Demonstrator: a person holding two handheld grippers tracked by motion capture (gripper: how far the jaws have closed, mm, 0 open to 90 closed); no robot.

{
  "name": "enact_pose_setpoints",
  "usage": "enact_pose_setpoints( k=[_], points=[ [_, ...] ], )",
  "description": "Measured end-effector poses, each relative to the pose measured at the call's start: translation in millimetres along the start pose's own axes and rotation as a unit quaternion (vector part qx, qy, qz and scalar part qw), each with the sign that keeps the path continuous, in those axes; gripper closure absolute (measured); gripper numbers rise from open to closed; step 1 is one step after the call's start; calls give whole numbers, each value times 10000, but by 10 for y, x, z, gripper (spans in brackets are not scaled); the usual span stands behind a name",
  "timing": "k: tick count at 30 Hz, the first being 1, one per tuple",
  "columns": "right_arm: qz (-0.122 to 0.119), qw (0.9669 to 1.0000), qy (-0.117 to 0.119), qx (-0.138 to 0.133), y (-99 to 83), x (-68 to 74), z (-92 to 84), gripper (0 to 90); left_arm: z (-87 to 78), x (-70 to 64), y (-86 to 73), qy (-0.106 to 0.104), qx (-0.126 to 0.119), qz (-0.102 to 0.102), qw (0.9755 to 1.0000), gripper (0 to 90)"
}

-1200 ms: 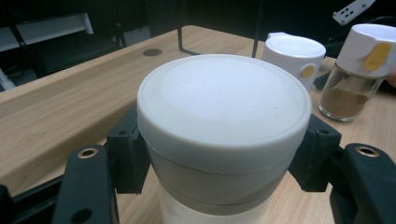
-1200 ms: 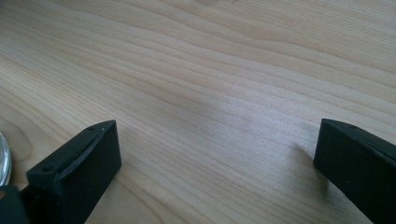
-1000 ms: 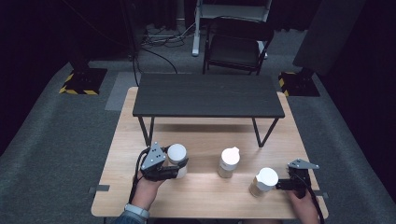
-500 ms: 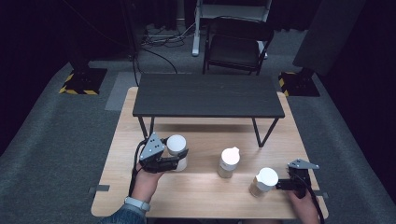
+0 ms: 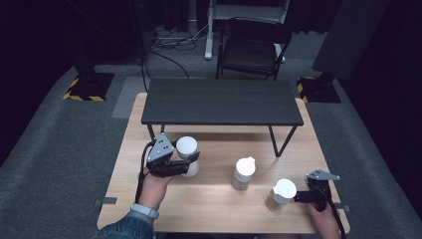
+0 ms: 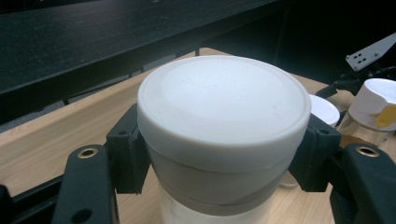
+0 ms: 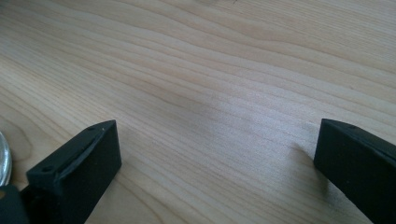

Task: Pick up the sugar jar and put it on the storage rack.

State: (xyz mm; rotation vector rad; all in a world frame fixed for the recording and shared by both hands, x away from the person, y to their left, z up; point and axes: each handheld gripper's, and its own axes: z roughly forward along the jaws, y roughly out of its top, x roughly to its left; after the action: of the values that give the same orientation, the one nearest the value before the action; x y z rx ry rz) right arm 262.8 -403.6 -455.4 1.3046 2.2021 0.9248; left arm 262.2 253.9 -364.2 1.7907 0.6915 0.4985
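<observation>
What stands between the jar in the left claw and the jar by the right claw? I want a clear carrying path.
In the high view, one white-capped bottle stands between the held jar and the right-hand jar.

A matt white plastic lid [image 6: 224, 105] tops the frosted jar [image 5: 187, 157]; pale wood-grain table [image 7: 233, 70], smooth, beneath a matt black shelf [image 5: 221, 101].

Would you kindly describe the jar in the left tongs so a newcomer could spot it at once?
Start at the light wooden table and look in front of the black shelf, near its left leg. The jar there has a flat white lid and is clamped in the left tongs; the two other jars stand free.
</observation>
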Motion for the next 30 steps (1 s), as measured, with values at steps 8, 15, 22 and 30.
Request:
enact_pose_setpoints(
  k=[8, 15, 22, 30],
  points=[
    [1, 10000, 0, 1, 0, 0, 0, 6, -25, 9, 126, 87, -48, 50, 9999, 338],
    [-2, 10000, 0, 1, 0, 0, 0, 5, -10, 34, 224, 56, -136, 27, 9999, 338],
    [0, 10000, 1, 1, 0, 0, 0, 5, -7, 36, 332, 67, -174, 20, 9998, 338],
    [-4, 10000, 5, 0, 0, -2, 0, 5, -18, 62, 479, 90, -248, 55, 9996, 338]
  ],
)
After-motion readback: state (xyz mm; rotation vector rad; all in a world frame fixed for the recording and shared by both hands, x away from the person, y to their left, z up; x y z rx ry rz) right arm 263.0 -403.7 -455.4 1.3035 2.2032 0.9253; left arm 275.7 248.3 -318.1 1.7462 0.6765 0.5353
